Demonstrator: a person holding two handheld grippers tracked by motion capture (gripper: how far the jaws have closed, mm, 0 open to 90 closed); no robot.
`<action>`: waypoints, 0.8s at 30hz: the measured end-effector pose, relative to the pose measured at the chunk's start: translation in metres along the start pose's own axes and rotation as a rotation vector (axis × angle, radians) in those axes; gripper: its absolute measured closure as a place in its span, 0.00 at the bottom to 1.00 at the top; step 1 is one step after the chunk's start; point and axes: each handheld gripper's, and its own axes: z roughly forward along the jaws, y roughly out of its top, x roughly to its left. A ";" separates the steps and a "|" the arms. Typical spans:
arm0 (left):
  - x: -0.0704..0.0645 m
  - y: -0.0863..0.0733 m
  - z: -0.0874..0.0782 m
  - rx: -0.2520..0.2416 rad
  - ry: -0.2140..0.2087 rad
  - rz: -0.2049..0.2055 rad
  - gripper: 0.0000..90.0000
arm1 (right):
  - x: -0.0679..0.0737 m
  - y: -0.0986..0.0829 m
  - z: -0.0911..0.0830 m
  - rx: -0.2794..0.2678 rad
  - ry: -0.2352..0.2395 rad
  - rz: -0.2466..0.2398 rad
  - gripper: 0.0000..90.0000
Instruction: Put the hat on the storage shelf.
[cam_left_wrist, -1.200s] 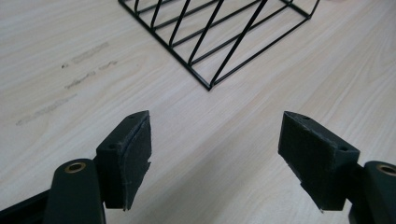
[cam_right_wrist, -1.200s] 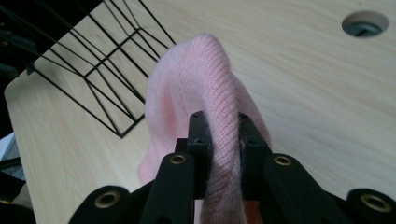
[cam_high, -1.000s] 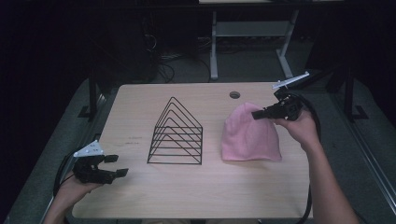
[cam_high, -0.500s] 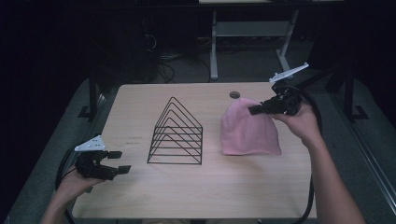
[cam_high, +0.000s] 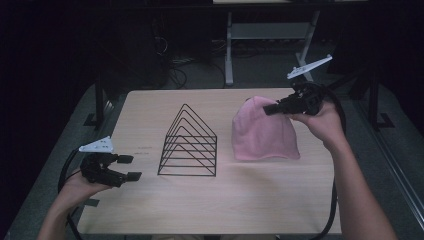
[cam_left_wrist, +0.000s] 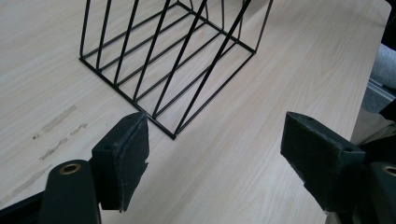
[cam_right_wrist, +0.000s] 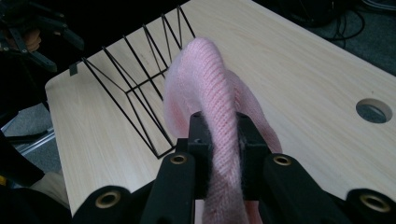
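While right gripper (cam_right_wrist: 218, 140) pinches pink beanie (cam_high: 262, 132) crown — brim toward person.

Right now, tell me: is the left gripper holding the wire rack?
No, the left gripper is open over bare table, short of the wire rack.
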 end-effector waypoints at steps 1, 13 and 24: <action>0.000 0.002 -0.001 0.002 -0.001 0.012 0.26 | 0.001 0.001 -0.001 -0.001 0.004 -0.001 0.88; -0.006 0.021 -0.005 0.016 -0.001 0.058 0.26 | 0.023 0.023 -0.008 -0.001 0.004 -0.060 0.88; -0.014 0.040 -0.002 0.057 -0.029 0.094 0.26 | 0.044 0.042 -0.016 -0.013 0.026 -0.106 0.88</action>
